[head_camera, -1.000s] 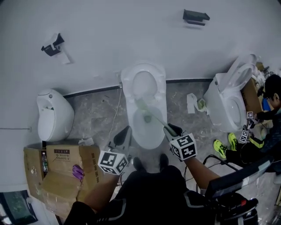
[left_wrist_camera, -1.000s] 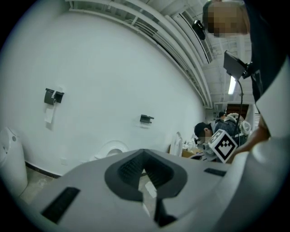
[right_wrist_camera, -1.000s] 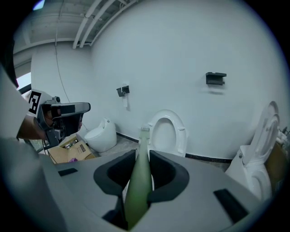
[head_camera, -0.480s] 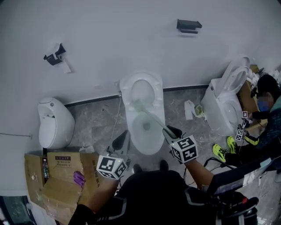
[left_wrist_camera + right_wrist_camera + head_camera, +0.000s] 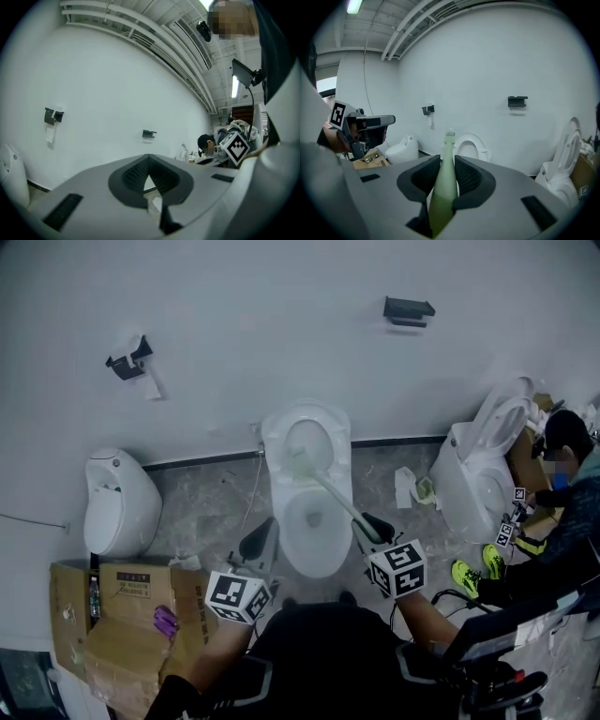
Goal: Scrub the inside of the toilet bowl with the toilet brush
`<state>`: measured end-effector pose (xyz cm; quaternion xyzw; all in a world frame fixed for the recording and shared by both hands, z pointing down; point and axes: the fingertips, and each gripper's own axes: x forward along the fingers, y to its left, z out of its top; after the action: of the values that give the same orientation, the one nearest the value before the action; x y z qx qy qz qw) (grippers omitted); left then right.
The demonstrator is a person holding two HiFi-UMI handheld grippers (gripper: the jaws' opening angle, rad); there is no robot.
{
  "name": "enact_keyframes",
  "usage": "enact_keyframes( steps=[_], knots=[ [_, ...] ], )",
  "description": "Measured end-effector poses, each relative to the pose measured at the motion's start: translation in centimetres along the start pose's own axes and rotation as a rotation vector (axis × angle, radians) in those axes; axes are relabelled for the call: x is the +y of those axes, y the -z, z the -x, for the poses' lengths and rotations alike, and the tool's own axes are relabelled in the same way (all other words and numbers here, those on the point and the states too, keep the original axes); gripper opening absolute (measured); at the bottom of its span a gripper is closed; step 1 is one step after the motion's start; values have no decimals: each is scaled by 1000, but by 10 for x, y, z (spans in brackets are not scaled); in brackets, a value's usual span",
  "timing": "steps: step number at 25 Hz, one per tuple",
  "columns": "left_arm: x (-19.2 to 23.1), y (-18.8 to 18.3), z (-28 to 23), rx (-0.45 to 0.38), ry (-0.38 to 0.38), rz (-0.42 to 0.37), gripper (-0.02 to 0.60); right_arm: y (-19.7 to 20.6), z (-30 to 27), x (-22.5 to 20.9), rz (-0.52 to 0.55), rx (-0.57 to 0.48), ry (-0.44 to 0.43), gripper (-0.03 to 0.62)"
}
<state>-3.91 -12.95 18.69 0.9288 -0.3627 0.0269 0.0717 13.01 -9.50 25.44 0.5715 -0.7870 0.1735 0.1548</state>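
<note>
Toilet brush (image 5: pixel 330 493) head raised toward bowl (image 5: pixel 314 570) rear; my right tongs (image 5: pixel 444 176) clamp it; left tongs (image 5: pixel 149 180) closed, empty.

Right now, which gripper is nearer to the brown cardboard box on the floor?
Left. The left gripper is just to the right of the brown cardboard box; the right gripper, shut on the pale green toilet brush, is farther right, across the white toilet bowl.

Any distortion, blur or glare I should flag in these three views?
Head view: even, soft light, no glare, slight bowing. Left gripper view: heavy fisheye, dark corners, a bright ceiling lamp, the near jaws soft. Right gripper view: same fisheye and vignette; the toilet brush handle blurs close to the lens.
</note>
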Motion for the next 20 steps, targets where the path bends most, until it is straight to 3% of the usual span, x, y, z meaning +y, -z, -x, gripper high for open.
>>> enact_keyframes(
  steps=[20],
  knots=[
    [-2,-5,-11,0,4,-13,9,-7,6,-6,1,-5,1,101]
  ],
)
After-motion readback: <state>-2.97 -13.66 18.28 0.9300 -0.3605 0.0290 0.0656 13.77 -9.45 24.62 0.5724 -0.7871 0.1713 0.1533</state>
